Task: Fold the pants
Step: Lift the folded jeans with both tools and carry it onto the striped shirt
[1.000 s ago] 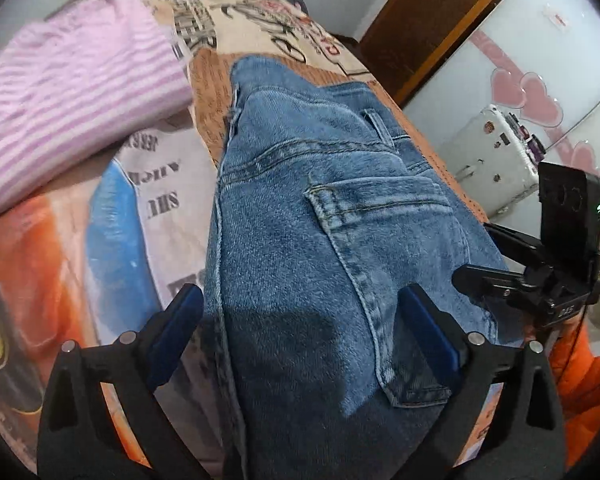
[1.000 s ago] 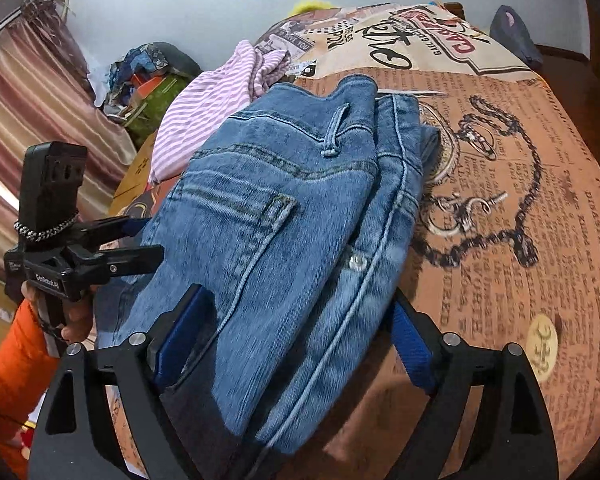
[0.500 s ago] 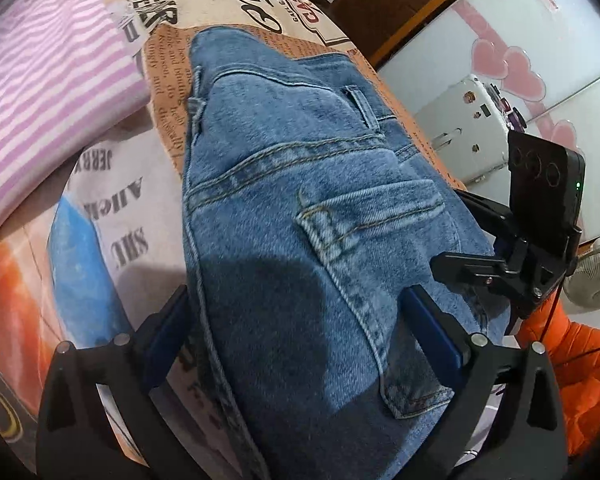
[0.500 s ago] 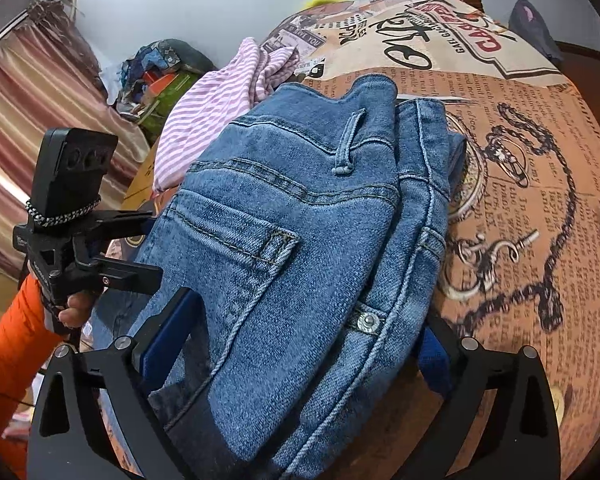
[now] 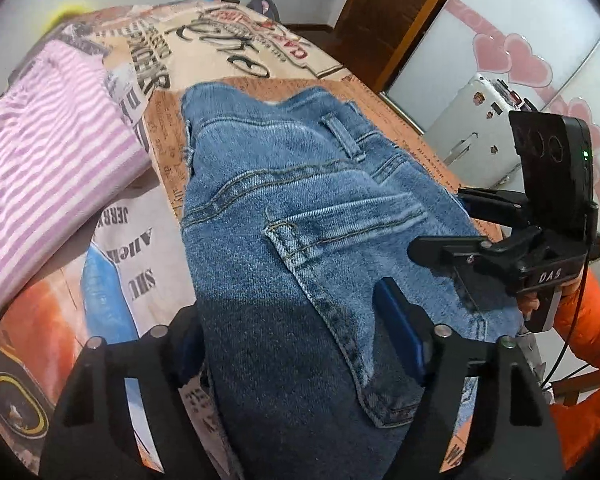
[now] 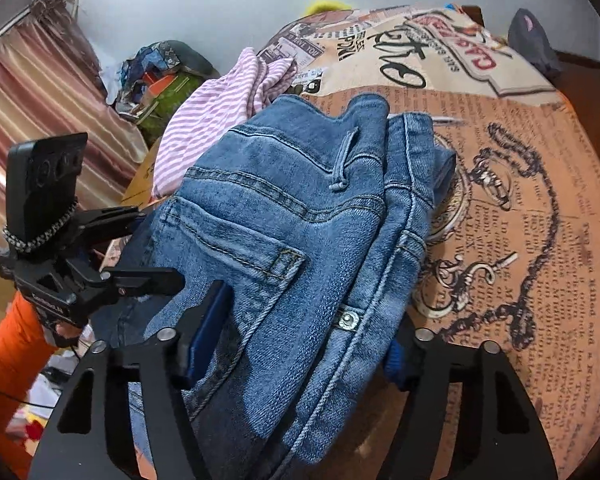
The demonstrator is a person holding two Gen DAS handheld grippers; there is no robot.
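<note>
The blue jeans lie folded lengthwise on the printed bedspread, back pocket up, waistband at the far end; they also show in the right wrist view. My left gripper is open, its blue pads on either side of the denim at the near end. My right gripper is open too, straddling the jeans near the rivet. The right gripper shows in the left wrist view, and the left one in the right wrist view. Whether either holds cloth is hidden.
A pink striped garment lies left of the jeans, also seen in the right wrist view. The bedspread stretches to the right. A white appliance and a wooden door frame stand beyond the bed. A clutter pile sits by the curtain.
Both grippers have moved forward over the jeans and the jaws have narrowed around the denim. The waistband end has bunched up and lifted a little.
</note>
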